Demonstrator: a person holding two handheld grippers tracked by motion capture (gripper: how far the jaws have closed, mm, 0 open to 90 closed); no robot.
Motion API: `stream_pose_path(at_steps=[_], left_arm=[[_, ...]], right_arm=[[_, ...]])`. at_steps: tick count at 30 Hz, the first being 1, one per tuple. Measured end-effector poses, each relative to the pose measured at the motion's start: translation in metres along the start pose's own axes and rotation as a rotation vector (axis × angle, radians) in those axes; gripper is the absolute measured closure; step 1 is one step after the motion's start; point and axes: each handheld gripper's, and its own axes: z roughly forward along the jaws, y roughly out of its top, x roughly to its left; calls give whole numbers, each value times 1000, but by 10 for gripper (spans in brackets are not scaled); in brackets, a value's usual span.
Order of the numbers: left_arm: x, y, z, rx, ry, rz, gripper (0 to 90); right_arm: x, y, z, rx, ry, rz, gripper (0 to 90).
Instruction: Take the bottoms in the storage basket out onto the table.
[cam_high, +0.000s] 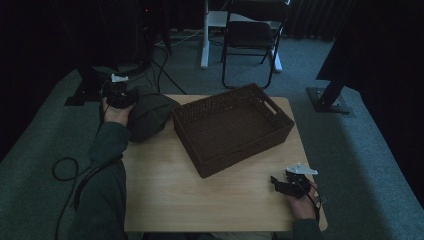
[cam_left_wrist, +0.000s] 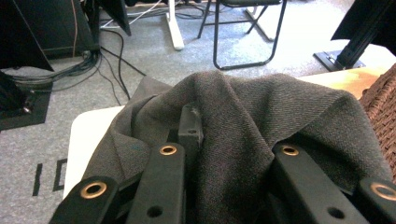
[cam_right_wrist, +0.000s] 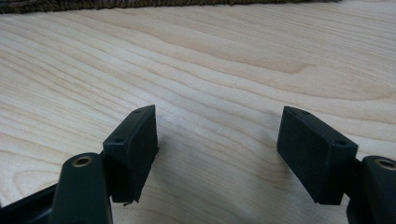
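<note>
A dark grey cloth (cam_high: 147, 116) lies bunched at the table's far left corner, beside a brown woven basket (cam_high: 240, 152). My left gripper (cam_high: 120, 95) is at the cloth's left side. In the left gripper view the cloth (cam_left_wrist: 261, 107) is gathered between and over the jaws of my left gripper (cam_left_wrist: 233, 140), which is shut on it; one fingertip (cam_left_wrist: 191, 126) pokes out and the other is covered. My right gripper (cam_high: 276, 184) rests near the table's front right corner. In the right gripper view my right gripper (cam_right_wrist: 217, 140) stands open over bare wood (cam_right_wrist: 210, 60).
The basket's corner (cam_left_wrist: 380, 116) is close on the cloth's right. A folding chair (cam_high: 250, 35) and a white table leg (cam_high: 205, 45) stand beyond the table. Cables (cam_high: 65, 167) lie on the carpet at the left. A black stand base (cam_high: 327, 97) sits at the right.
</note>
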Motion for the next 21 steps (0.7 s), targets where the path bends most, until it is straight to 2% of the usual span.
stream_pose_path(at_steps=[21], left_arm=[[0, -15, 8, 18, -15, -6, 754]], right_arm=[[0, 0, 0, 0, 0, 0, 285]])
